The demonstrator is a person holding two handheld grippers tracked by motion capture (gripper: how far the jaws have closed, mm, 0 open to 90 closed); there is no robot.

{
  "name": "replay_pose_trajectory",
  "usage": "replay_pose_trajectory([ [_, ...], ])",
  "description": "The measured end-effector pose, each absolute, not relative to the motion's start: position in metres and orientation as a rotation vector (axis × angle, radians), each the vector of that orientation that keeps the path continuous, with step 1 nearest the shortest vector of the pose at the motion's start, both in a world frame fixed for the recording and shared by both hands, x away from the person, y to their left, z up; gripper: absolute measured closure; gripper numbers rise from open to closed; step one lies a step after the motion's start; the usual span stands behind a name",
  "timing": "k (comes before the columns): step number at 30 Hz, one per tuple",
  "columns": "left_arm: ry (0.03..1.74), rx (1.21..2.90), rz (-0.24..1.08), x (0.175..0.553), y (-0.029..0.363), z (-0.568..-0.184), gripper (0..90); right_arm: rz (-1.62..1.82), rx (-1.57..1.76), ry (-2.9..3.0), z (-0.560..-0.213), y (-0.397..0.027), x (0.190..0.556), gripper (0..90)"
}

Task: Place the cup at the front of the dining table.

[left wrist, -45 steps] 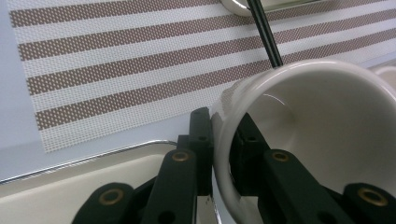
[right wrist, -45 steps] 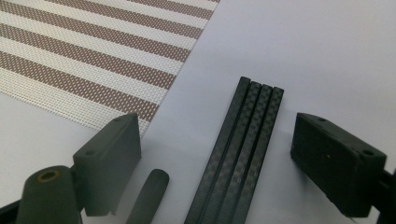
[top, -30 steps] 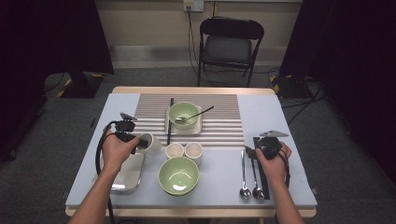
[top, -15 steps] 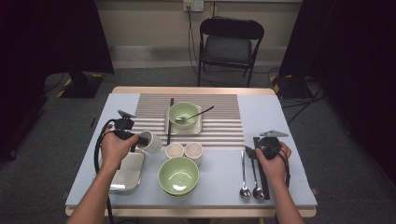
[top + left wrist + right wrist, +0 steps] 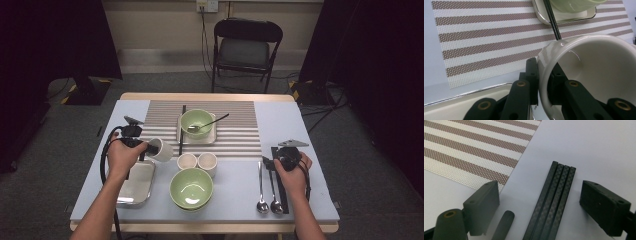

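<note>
Black folding chair (image 5: 246,50) against a pale wall (image 5: 160,25), grey carpet floor (image 5: 380,165), dark curtains (image 5: 55,45) on both sides

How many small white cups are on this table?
3: one cup tilted in the left gripper, clamped by its wall; two cups side by side behind the near green bowl.

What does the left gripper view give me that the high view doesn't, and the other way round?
Left gripper view alone: the jaws pinch the white cup's wall, one inside, one outside, above the steel tray's rim. High view alone: the right gripper open over the black chopsticks, two spoons, two small cups, and the near green bowl. Both: the cup tilted in the left gripper, the striped mat, and the far bowl.
</note>
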State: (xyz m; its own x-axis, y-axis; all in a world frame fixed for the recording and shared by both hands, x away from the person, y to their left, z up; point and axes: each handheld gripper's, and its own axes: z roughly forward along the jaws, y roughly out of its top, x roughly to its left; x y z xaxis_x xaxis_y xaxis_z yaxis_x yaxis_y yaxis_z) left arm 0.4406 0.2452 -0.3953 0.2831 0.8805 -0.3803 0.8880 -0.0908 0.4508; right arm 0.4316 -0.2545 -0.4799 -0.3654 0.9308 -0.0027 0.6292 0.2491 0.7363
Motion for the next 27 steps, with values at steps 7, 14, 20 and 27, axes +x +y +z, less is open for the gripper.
replay_pose_trajectory([
  [7,1.586,1.958,-0.015,0.4431,0.2451,-0.3941,81.4,0.913,1.419,2.085,-0.4799,-0.2545,0.4316,15.0],
  [14,1.586,1.967,-0.005,0.4455,0.2437,-0.3897,81.5,0.913,1.420,2.085,-0.4799,-0.2545,0.4316,15.0],
  [20,1.597,1.960,-0.007,0.4467,0.2450,-0.3882,81.6,0.913,1.420,2.085,-0.4799,-0.2545,0.4316,15.0],
  [27,1.602,1.950,-0.020,0.4490,0.2466,-0.3881,81.7,0.913,1.420,2.085,-0.4799,-0.2545,0.4316,15.0],
])
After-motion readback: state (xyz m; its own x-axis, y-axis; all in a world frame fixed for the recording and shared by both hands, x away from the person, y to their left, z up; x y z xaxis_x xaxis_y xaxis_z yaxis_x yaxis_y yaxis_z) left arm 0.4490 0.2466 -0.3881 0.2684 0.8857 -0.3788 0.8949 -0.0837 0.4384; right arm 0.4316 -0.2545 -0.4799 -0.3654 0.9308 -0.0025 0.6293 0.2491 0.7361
